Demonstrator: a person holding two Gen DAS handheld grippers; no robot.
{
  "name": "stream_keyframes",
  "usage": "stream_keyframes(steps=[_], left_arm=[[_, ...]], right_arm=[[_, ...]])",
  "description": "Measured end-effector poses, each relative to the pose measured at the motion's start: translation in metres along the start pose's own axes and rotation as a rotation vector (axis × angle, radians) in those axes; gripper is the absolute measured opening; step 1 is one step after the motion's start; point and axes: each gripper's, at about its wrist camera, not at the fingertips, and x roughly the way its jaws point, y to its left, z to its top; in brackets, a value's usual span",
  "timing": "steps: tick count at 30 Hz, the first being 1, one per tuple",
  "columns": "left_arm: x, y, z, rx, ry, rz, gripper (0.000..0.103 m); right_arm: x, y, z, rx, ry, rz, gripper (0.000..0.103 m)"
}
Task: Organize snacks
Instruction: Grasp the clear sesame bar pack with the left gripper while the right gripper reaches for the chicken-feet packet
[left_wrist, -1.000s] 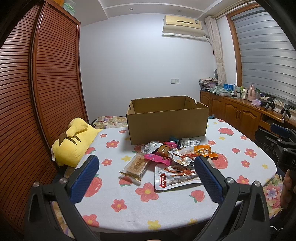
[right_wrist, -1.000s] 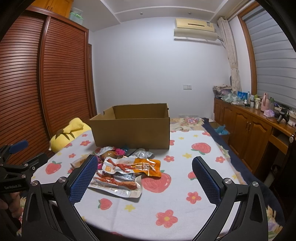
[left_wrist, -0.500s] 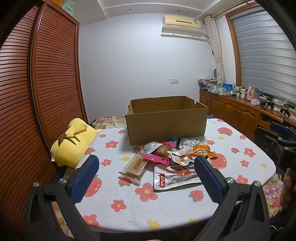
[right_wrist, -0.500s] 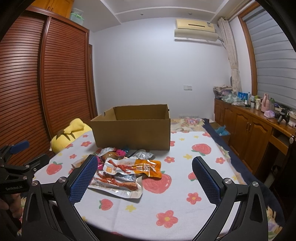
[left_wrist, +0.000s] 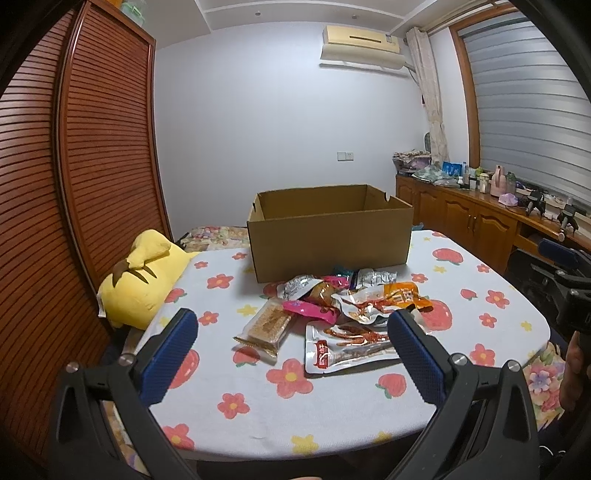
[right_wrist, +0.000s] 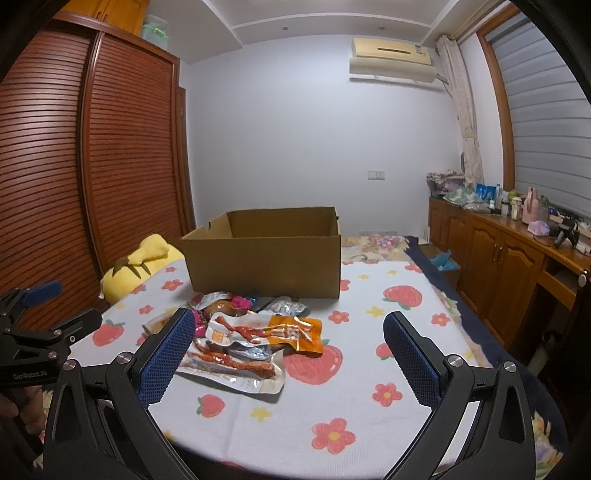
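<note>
Status: not started. Open brown cardboard box (left_wrist: 328, 230) at 12 o'clock, no snacks visible inside. Heap of foil and plastic snack packets (left_wrist: 332, 314) loose on flower-print tablecloth (left_wrist: 258, 406), just before it. Left gripper (left_wrist: 291, 354) and right gripper (right_wrist: 288, 354): spread wide, holding nothing. All packets remain.

Snack packets (left_wrist: 343, 314) before box (left_wrist: 328, 236) on table (left_wrist: 258, 417)

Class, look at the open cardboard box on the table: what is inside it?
Only bare inner walls of the box show; its floor is hidden by the front wall, so contents cannot be told. The snack packets lie outside, in front.
</note>
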Motion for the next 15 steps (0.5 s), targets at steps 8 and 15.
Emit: stream_keyframes(steps=[8, 15], left_arm=[[0.03, 0.013, -0.01, 0.014, 0.061, -0.013, 0.103], [0.057, 0.026, -0.013, 0.022, 0.116, -0.052, 0.103]], right_arm=[[0.017, -0.01, -0.002, -0.03, 0.026, 0.027, 0.103], [0.044, -0.011, -0.003, -0.078, 0.095, 0.085, 0.102]])
